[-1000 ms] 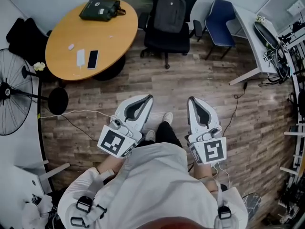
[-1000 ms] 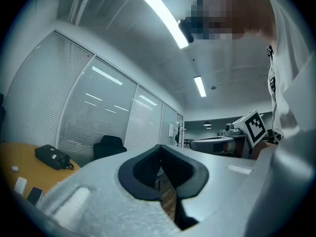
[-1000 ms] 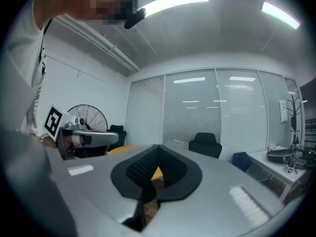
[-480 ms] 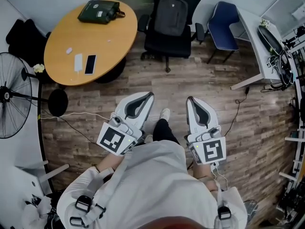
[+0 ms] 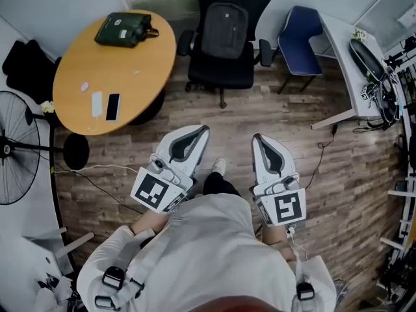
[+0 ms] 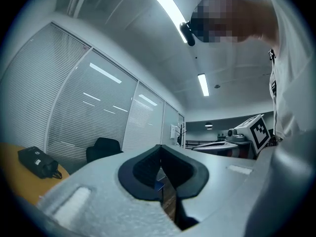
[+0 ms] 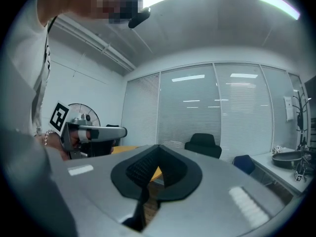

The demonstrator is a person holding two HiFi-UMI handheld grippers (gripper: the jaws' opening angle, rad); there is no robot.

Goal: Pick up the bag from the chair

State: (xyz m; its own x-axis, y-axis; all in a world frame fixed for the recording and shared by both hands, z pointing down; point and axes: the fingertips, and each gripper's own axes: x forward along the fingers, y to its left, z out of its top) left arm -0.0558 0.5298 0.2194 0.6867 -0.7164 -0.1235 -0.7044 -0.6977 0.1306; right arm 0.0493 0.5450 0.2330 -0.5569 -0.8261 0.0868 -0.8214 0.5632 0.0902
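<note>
A dark grey backpack leans upright on the seat of a black office chair at the top middle of the head view. The same chair shows small and far off in the left gripper view, and the chair also stands against the blinds in the right gripper view. My left gripper and right gripper are held side by side close to my body, well short of the chair. Both have their jaws closed together with nothing between them.
A round wooden table at upper left carries a dark green bag, a phone and a white item. A blue chair and a white desk stand at right, a fan at left. Cables lie on the wood floor.
The table, chairs and floor have shifted left and slightly down in the head view as the person moves. Both grippers keep the same pose and stay closed.
</note>
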